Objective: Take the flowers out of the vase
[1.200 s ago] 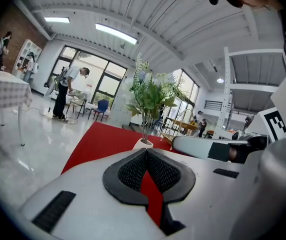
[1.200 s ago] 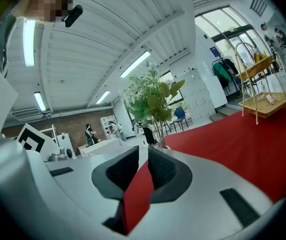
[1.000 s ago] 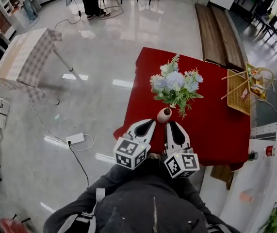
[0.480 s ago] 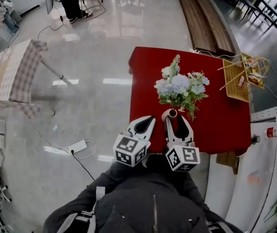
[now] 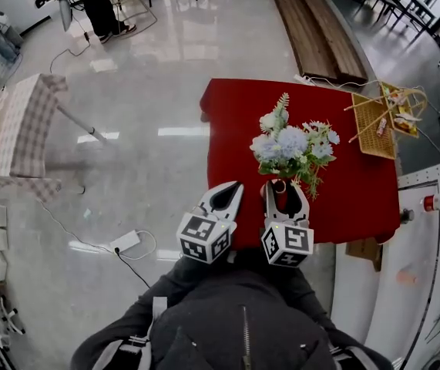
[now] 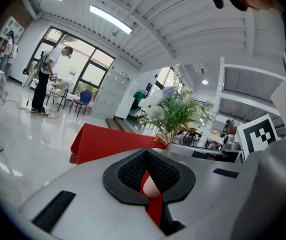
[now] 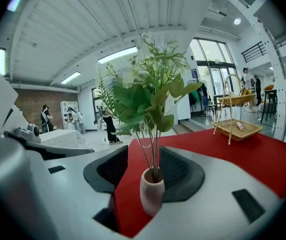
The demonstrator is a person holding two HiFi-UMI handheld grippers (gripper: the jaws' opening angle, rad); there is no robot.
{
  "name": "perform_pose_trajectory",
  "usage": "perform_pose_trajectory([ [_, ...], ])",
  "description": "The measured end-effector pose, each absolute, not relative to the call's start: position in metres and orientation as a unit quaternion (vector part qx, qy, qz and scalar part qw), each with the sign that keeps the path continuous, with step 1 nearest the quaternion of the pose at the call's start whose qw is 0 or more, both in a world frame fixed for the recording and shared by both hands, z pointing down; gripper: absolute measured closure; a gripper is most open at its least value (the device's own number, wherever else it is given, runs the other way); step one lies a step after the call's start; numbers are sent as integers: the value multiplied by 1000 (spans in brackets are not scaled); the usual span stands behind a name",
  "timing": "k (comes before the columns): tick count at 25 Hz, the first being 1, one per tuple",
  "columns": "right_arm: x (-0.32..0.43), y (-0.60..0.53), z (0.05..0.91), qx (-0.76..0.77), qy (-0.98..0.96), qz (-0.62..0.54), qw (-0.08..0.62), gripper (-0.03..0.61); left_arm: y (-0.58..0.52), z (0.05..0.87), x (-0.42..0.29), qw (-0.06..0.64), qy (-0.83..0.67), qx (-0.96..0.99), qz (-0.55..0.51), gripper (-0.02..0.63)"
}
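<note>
A bunch of pale blue and white flowers (image 5: 293,145) with green leaves stands in a small pink vase (image 5: 280,185) near the front of the red table (image 5: 235,114). My right gripper (image 5: 284,188) has just opened its jaws and stands open around the vase. In the right gripper view the vase (image 7: 152,193) stands upright between the pads, and the stems and leaves (image 7: 148,99) rise above my right gripper (image 7: 144,155). My left gripper (image 5: 235,186) is shut and empty just left of the vase. In the left gripper view the flowers (image 6: 170,109) show ahead to the right, beyond my left gripper (image 6: 147,159).
A wicker basket (image 5: 377,122) sits at the table's right edge. Two wooden benches (image 5: 312,29) lie beyond the table. A checked table (image 5: 11,129) stands far left, and a power strip with cable (image 5: 123,241) lies on the floor. A person (image 5: 89,2) stands at the back.
The right gripper was shut beside the vase; it has opened and moved forward so its jaws stand on both sides of the vase. The left gripper moved forward a little, staying shut.
</note>
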State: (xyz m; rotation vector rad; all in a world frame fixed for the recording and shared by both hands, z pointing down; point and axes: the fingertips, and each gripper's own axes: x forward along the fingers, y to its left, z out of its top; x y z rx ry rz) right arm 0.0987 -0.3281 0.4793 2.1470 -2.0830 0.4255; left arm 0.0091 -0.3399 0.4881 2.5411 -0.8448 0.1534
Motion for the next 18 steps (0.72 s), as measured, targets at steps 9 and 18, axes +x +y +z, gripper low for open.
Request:
perform_pose_trajectory([
  [9,102,-345,484,719,-674,150,80,422,-349,492,9,237,-300,922,58,604],
  [18,112,-349,486,727,-662,152,100,464,-353,497,14,244,-297,921,62,604],
])
